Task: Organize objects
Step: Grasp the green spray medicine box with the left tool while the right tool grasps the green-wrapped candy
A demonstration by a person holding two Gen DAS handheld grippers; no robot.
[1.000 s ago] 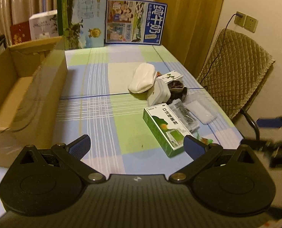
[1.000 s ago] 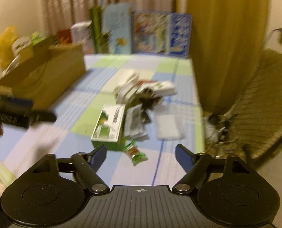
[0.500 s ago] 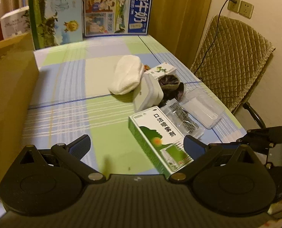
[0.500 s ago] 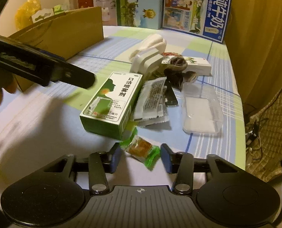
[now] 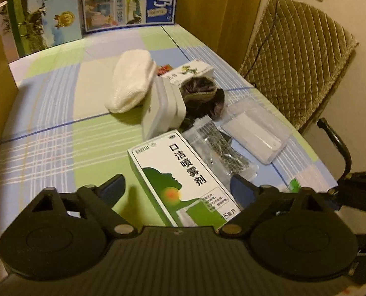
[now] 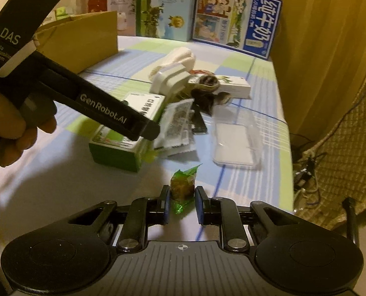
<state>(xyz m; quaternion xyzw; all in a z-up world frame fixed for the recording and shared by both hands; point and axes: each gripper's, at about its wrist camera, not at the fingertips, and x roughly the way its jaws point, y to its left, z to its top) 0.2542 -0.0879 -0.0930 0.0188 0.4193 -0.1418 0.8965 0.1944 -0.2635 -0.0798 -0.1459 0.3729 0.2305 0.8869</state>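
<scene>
A green and white spray box (image 5: 180, 180) lies flat near the table's front edge. My left gripper (image 5: 176, 187) hangs open over it, one fingertip on each side of the box, not touching it. A small candy in a green wrapper (image 6: 183, 185) lies on the cloth near the front right corner. My right gripper (image 6: 182, 197) is shut on it, both pads against the wrapper. In the right wrist view a hand (image 6: 7, 123) holds the left gripper, and one of its fingers (image 6: 143, 129) reaches over the box (image 6: 116, 148).
Behind the box lie a white cloth bundle (image 5: 131, 81), a white case (image 5: 163, 108), a dark scrunchie (image 5: 202, 93), a clear packet (image 5: 220, 145) and a clear plastic box (image 5: 254, 130). An open cardboard box (image 6: 84, 42) stands left, milk cartons (image 6: 232, 22) at the back, a padded chair (image 5: 294, 56) right.
My right gripper went from wide open to shut on the candy. My left gripper moved forward and to the right, down over the green and white box, and stayed open.
</scene>
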